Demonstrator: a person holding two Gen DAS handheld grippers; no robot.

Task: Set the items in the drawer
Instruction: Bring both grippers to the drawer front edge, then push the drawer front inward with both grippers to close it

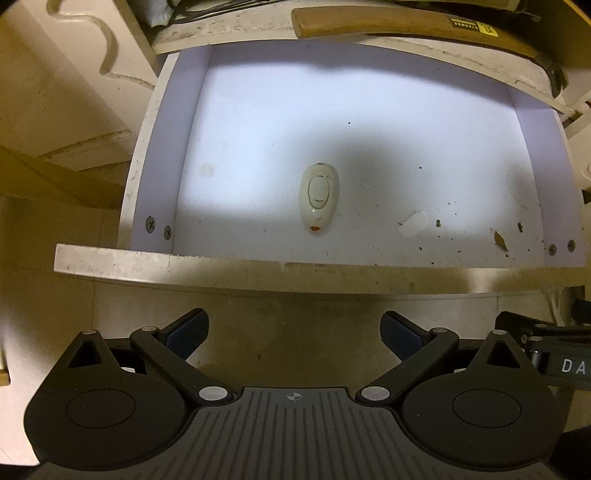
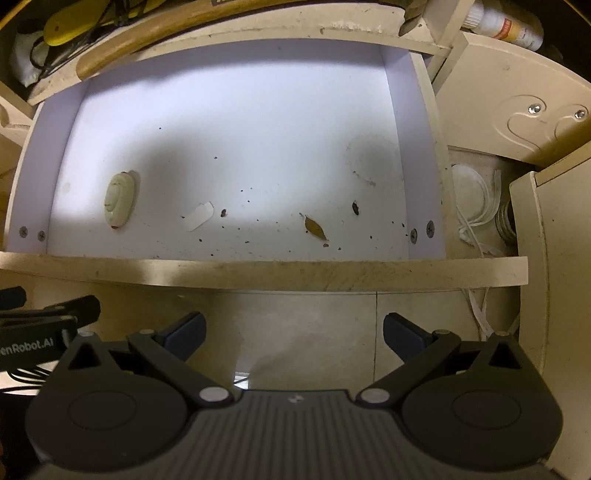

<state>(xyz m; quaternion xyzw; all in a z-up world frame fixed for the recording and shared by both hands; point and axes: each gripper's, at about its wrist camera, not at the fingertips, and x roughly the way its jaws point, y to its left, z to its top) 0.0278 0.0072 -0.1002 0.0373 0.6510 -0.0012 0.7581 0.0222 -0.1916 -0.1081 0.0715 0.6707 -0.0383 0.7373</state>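
An open white drawer (image 1: 369, 110) is pulled out below both grippers; it also shows in the right wrist view (image 2: 240, 110). A small cream oval remote (image 1: 319, 195) with an orange tip lies flat on the drawer floor, left of middle in the right wrist view (image 2: 120, 201). My left gripper (image 1: 294, 334) is open and empty, held in front of the drawer's front panel (image 1: 258, 269). My right gripper (image 2: 294, 334) is open and empty, also in front of the front panel (image 2: 258, 273).
A paper scrap (image 1: 415, 223), a dry leaf (image 2: 314, 227) and dark crumbs lie on the drawer floor. A wooden-handled hammer (image 1: 406, 24) rests on the shelf above. White cord (image 2: 476, 218) lies right of the drawer beside a cabinet (image 2: 554, 258). Tiled floor is below.
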